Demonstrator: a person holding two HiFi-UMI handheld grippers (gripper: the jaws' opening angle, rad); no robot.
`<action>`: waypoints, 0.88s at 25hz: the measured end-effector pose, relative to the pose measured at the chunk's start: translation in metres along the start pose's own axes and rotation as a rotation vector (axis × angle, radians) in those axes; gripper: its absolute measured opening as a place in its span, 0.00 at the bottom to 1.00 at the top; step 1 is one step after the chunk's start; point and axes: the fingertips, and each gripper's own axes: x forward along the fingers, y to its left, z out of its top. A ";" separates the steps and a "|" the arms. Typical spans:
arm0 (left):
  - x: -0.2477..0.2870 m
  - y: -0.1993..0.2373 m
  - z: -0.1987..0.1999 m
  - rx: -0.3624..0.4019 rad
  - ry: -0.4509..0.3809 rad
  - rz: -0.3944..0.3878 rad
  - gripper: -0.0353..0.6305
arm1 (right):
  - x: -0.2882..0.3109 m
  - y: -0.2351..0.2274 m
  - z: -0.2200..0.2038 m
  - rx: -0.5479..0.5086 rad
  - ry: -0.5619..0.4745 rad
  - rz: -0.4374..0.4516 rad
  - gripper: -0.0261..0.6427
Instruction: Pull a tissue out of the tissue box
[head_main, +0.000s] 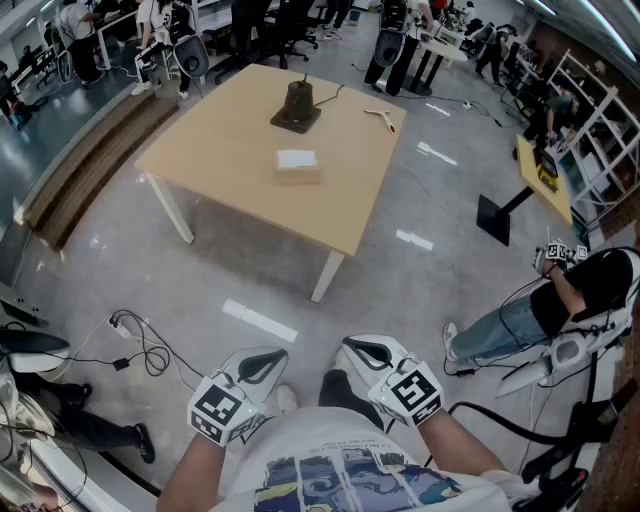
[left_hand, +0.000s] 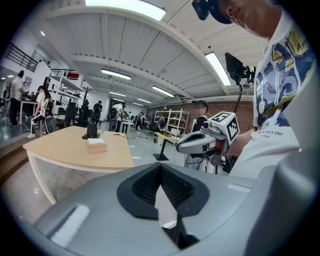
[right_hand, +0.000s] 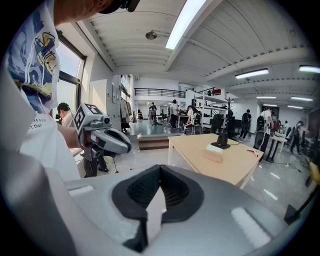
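Observation:
The tissue box (head_main: 298, 165), pale wood with a white tissue on top, lies near the middle of the light wooden table (head_main: 230, 170), far ahead of both grippers. It also shows small in the left gripper view as the tissue box (left_hand: 96, 144) and in the right gripper view as the tissue box (right_hand: 214, 152). My left gripper (head_main: 270, 357) and right gripper (head_main: 356, 350) hang side by side close to my body, over the floor. Both have their jaws together with nothing between them. Each gripper view shows the other gripper beside it.
A black device (head_main: 297, 107) with a cable and a red-tipped tool (head_main: 380, 117) lie on the table's far part. Cables (head_main: 140, 345) trail on the floor at left. A seated person (head_main: 580, 295) is at right, near a black stand base (head_main: 495, 215). Office chairs and people stand beyond the table.

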 end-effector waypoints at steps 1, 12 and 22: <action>-0.002 0.001 0.002 0.004 0.000 -0.001 0.06 | 0.001 0.001 0.001 0.001 0.002 0.001 0.04; -0.013 0.007 0.000 -0.003 0.002 0.012 0.06 | 0.008 0.011 0.004 -0.007 0.017 0.019 0.04; -0.003 0.009 0.002 -0.012 -0.028 0.027 0.06 | 0.002 -0.008 0.004 0.004 -0.006 -0.006 0.04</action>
